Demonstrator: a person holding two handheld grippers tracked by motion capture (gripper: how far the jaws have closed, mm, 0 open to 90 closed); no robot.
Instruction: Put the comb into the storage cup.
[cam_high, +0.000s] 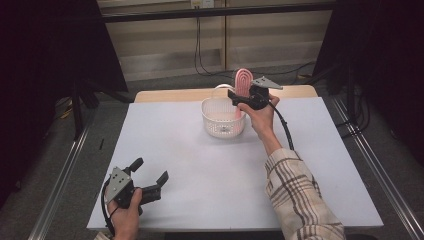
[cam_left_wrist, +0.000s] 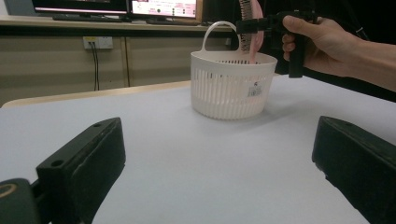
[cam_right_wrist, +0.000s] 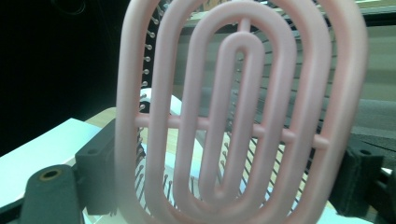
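A pink oval hairbrush (cam_high: 243, 80) stands upright over a white slotted basket (cam_high: 222, 125) at the back middle of the white table (cam_high: 200, 165). Its handle reaches down into the basket. My right gripper (cam_high: 239, 95) is shut on the brush, one jaw at each edge of the head (cam_right_wrist: 233, 116). From the left gripper view, the brush (cam_left_wrist: 254, 42) dips behind the basket (cam_left_wrist: 229, 93) rim, with the right gripper (cam_left_wrist: 247, 25) beside it. My left gripper (cam_high: 150, 169) rests near the table's front left corner. It is open (cam_left_wrist: 215, 163) with nothing between its jaws.
Black curtains hang at both sides. A metal rail (cam_high: 60, 180) runs along each side of the table. Cables (cam_high: 200, 55) hang down the back wall. Monitors (cam_left_wrist: 163, 8) sit on a shelf behind the basket.
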